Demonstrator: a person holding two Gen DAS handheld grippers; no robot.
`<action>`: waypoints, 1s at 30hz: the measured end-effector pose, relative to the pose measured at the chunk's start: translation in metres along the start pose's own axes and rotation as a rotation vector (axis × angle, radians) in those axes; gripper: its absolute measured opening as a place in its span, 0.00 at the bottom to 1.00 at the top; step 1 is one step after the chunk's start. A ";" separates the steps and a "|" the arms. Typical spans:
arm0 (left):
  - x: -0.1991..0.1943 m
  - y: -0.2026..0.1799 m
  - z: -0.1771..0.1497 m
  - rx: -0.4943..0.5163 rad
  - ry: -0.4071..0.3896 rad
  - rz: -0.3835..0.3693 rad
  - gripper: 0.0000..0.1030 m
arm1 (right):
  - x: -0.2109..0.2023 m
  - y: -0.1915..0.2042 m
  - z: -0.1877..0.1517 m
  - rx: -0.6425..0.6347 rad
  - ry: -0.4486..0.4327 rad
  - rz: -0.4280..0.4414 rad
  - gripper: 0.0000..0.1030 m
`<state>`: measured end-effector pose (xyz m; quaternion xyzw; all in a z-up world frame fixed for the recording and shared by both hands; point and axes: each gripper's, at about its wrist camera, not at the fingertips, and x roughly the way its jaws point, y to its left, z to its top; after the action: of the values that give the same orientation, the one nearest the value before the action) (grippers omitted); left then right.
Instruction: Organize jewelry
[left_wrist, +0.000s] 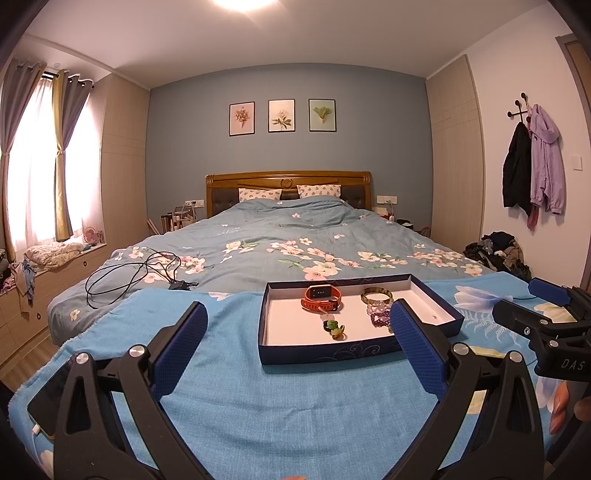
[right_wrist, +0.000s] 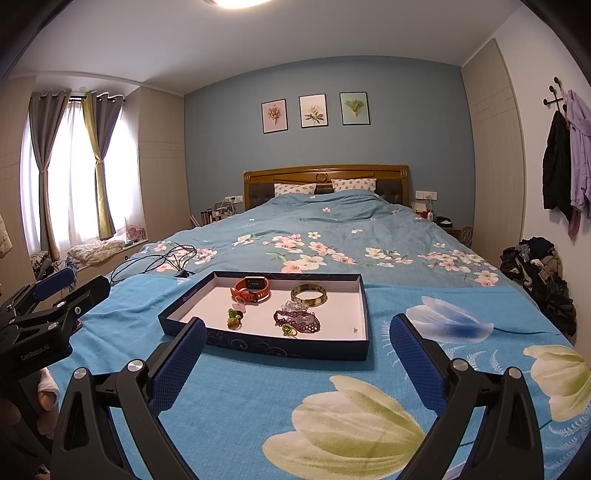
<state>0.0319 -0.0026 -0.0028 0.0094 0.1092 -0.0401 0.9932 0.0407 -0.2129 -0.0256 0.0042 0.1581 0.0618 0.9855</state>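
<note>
Jewelry tray (right_wrist: 364, 325) sits unobstructed between cable (right_wrist: 155, 260) and 2 open claws.

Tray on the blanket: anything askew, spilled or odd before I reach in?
Nothing has spilled; every piece sits inside the tray. Only oddity: the purple bead bracelets lie heaped in a tangle with a clear crystal piece and a small green ring, unlike the orange watch and gold bangle, which lie apart. Both grippers are open.

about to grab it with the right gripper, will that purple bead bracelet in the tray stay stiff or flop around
The purple bead bracelet lies in a loose, crumpled heap in the tray, so it will probably droop and dangle when lifted. Its small beads may slip between pads. The gold bangle beside it holds a round shape, likely rigid.
</note>
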 end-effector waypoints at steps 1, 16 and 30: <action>0.000 0.000 0.000 0.000 -0.001 0.001 0.94 | 0.000 0.000 0.000 0.001 -0.003 0.001 0.93; 0.001 0.001 0.000 0.005 0.000 0.001 0.94 | 0.002 0.000 0.001 0.000 0.001 0.001 0.93; 0.002 0.001 0.000 -0.002 0.003 -0.004 0.94 | 0.002 -0.001 0.001 0.006 0.004 -0.002 0.93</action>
<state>0.0338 -0.0014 -0.0037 0.0080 0.1106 -0.0417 0.9930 0.0424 -0.2134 -0.0256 0.0068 0.1604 0.0605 0.9852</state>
